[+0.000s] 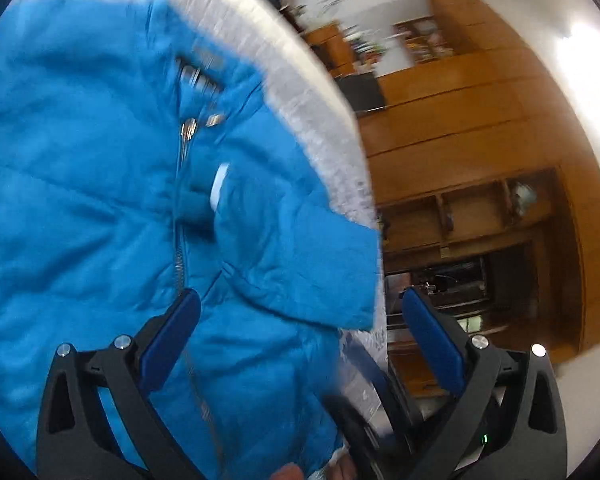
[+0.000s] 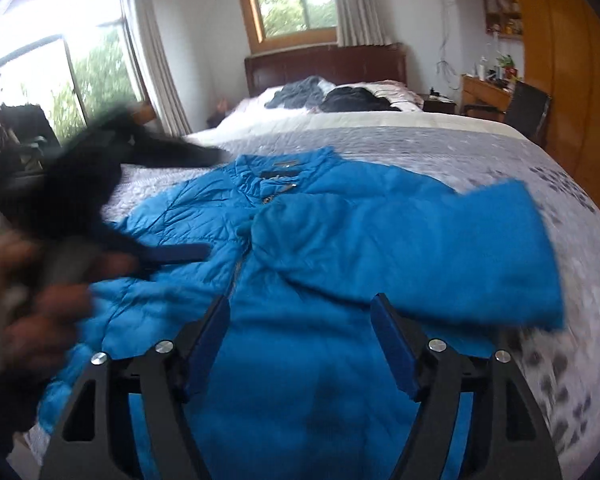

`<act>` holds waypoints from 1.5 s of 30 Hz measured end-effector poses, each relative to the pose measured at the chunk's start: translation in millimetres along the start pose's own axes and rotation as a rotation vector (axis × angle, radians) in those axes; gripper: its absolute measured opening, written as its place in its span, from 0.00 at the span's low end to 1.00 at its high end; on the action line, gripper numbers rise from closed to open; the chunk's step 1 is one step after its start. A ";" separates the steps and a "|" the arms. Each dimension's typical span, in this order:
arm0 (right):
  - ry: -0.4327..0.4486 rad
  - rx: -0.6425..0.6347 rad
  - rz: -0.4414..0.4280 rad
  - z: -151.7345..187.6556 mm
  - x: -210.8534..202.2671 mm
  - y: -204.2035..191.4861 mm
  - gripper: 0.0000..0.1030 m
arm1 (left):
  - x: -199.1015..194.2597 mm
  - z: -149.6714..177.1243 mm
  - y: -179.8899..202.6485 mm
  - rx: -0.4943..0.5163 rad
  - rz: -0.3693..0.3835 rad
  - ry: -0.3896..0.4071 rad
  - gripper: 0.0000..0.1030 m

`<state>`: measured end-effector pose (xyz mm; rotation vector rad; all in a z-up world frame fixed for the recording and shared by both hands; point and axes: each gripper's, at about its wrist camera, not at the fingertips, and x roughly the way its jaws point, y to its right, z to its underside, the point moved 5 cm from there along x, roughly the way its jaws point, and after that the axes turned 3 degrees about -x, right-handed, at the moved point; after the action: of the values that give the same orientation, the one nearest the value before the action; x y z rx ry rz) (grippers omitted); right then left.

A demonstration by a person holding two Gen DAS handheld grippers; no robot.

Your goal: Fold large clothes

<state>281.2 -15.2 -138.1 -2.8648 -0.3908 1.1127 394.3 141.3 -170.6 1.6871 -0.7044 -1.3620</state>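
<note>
Nearest, both the right gripper [image 2: 298, 344] and left gripper [image 1: 296, 336] hung spread and empty over the blue jacket [image 2: 300, 248]. It lay on the bed [image 2: 440, 148], one sleeve [image 2: 440, 248] already folded across its chest; the rest seemed unfolded.

Left gripper [image 1: 300, 304]: fingers spread wide, empty; right gripper [image 2: 300, 312]: likewise parted, empty; left hand [image 2: 40, 292] blurred.

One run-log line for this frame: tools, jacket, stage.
left tool: open, empty | right tool: open, empty | blue jacket: flat on bed, one sleeve folded across front | stage: mid-fold
</note>
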 end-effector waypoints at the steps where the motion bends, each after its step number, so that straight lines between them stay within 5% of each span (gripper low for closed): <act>1: 0.008 0.012 0.001 4.2 -8.1 3.8 0.72 | 12.0 -1.6 -1.8 -0.009 -0.014 -0.014 0.97; 6: 0.045 0.108 -0.023 23.7 -40.0 25.9 0.74 | 37.4 -12.4 2.5 -0.005 -0.072 0.049 0.94; 7: 0.054 0.124 -0.032 27.0 -44.9 28.0 0.74 | 41.9 -13.3 3.9 0.005 -0.091 0.046 0.77; 8: 0.062 0.134 -0.038 28.5 -48.4 28.4 0.74 | 45.6 -13.3 3.5 0.010 -0.120 0.031 0.42; 10: 0.083 0.154 -0.057 32.8 -59.0 29.2 0.74 | 53.3 -16.2 -2.5 0.013 -0.183 0.014 0.06; 16: 0.079 0.200 -0.093 53.9 -70.5 30.7 0.74 | 29.6 -33.2 26.3 0.073 -0.176 0.097 0.05; 22: 0.082 0.232 -0.110 63.8 -77.4 34.2 0.74 | -54.9 -52.2 88.0 0.222 -0.158 0.233 0.03; 28: 0.081 0.239 -0.128 68.7 -77.1 31.2 0.74 | -136.2 -61.6 103.3 0.265 -0.161 0.350 0.03; 32: 0.086 0.245 -0.137 67.3 -76.5 29.6 0.74 | -158.2 -57.4 75.8 0.240 -0.186 0.370 0.03; 42: 0.075 0.258 -0.169 65.8 -67.8 28.7 0.74 | -137.9 -46.4 -77.1 0.050 -0.336 0.269 0.04; 45: 0.077 0.254 -0.173 62.6 -68.9 28.1 0.74 | -151.4 -43.9 -80.5 0.042 -0.372 0.291 0.13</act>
<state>196.5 -62.7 -142.8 -2.5880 -0.4474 0.9449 392.2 318.1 -162.7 2.0698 -0.2615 -1.3104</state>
